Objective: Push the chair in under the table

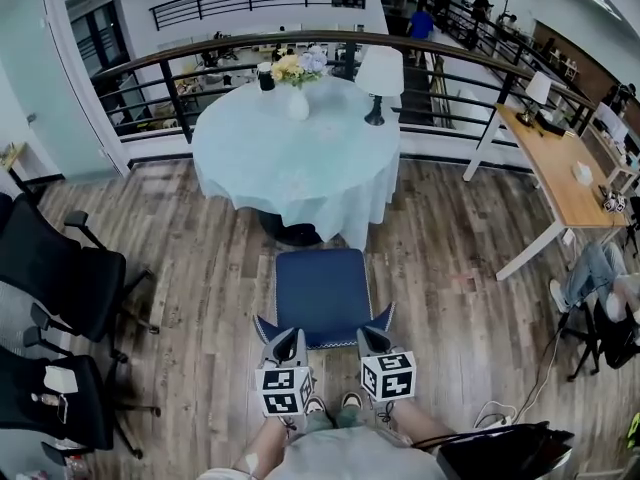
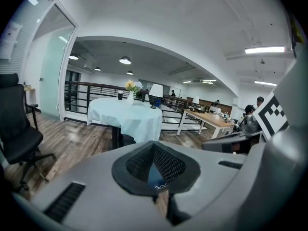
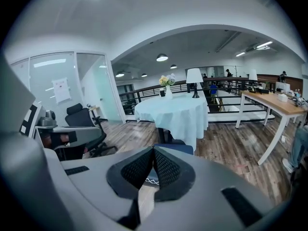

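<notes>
Right now I'm at the approach step. My left gripper (image 1: 286, 340) and right gripper (image 1: 371, 338) are both closed and empty, just behind the backrest of the blue chair (image 1: 322, 290), which stands pulled out from the round table (image 1: 300, 168). Next calls for an even forward push. I can read no writing.

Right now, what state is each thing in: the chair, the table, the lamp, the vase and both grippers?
Round table: covered by a cloth.
Blue chair: pulled out, not under the table.
Lamp: upright on the table.
Flower vase: upright.
Left hand-held gripper: shut, empty.
Right hand-held gripper: shut, empty.
</notes>
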Action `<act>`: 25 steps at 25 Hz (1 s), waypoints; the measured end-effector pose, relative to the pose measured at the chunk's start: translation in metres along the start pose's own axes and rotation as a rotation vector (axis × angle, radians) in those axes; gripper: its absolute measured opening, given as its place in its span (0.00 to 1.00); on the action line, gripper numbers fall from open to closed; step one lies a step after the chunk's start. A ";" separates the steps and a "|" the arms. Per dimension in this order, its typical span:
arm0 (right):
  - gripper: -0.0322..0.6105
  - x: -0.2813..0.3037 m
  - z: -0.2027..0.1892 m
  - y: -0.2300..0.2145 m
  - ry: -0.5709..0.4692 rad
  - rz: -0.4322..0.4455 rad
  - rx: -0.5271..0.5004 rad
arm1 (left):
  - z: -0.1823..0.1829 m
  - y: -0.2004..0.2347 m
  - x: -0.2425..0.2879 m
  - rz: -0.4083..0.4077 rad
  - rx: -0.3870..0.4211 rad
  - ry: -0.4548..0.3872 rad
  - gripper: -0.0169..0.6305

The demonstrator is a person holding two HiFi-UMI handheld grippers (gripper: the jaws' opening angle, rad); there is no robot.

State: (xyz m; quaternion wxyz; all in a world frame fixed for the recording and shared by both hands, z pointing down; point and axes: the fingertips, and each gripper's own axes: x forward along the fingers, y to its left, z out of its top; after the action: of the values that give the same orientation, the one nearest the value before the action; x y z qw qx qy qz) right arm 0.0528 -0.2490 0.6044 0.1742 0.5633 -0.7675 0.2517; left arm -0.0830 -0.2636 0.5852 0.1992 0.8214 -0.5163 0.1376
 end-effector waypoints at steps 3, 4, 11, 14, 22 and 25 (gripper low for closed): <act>0.08 0.003 0.000 0.001 0.010 0.028 -0.021 | -0.007 -0.009 0.005 -0.035 0.020 0.037 0.03; 0.08 0.004 0.000 0.001 0.015 0.039 -0.024 | -0.009 -0.010 0.007 -0.044 0.023 0.050 0.05; 0.26 0.018 -0.021 0.002 0.092 0.076 -0.028 | -0.040 -0.011 0.019 -0.081 0.055 0.165 0.34; 0.32 0.026 -0.035 0.003 0.132 0.094 -0.051 | -0.057 -0.007 0.026 -0.073 0.105 0.217 0.42; 0.44 0.038 -0.055 0.003 0.198 0.135 -0.166 | -0.085 -0.004 0.037 -0.128 0.187 0.301 0.53; 0.44 0.034 -0.055 0.011 0.225 0.203 -0.173 | -0.091 -0.011 0.036 -0.216 0.224 0.329 0.53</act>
State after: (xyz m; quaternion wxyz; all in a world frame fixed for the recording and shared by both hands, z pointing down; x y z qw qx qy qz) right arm 0.0310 -0.2407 0.6656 0.2803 0.4340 -0.8149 0.2626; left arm -0.0592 -0.2451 0.6786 0.2020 0.8555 -0.3672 0.3042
